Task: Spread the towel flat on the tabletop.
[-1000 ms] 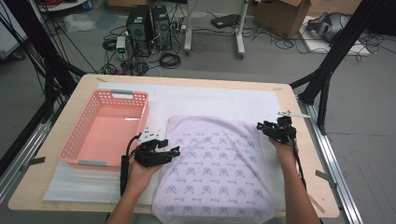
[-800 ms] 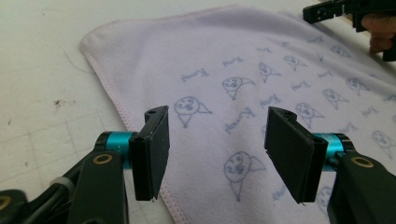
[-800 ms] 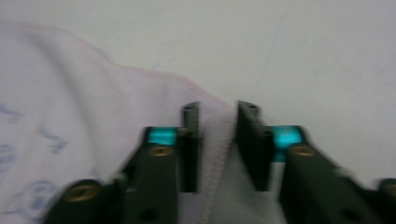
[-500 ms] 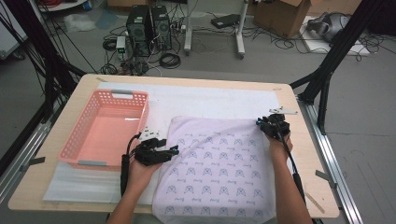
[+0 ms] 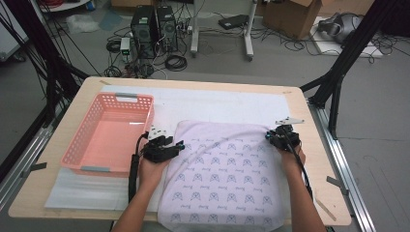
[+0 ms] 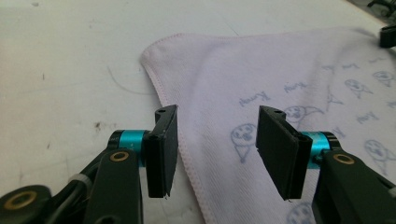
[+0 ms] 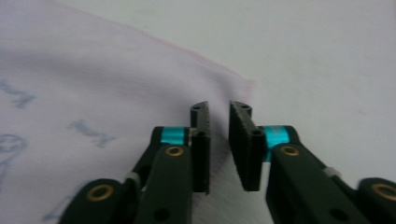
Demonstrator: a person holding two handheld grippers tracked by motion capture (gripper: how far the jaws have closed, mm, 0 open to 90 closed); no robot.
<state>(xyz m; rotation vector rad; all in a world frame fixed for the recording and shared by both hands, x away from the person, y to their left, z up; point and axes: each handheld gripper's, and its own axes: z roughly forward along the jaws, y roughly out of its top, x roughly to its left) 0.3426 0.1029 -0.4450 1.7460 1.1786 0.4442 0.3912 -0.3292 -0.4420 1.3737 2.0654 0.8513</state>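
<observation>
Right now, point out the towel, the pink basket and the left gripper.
towel [image 5: 227, 179], high view, printed middle of the cloth.
pink basket [image 5: 126, 98], high view, far rim.
left gripper [image 6: 215, 140], left gripper view, gap between its jaws over the towel's edge.

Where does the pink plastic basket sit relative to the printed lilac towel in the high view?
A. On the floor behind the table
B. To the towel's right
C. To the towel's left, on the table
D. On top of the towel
C: the pink plastic basket stands on the table left of the printed lilac towel, apart from it.
</observation>
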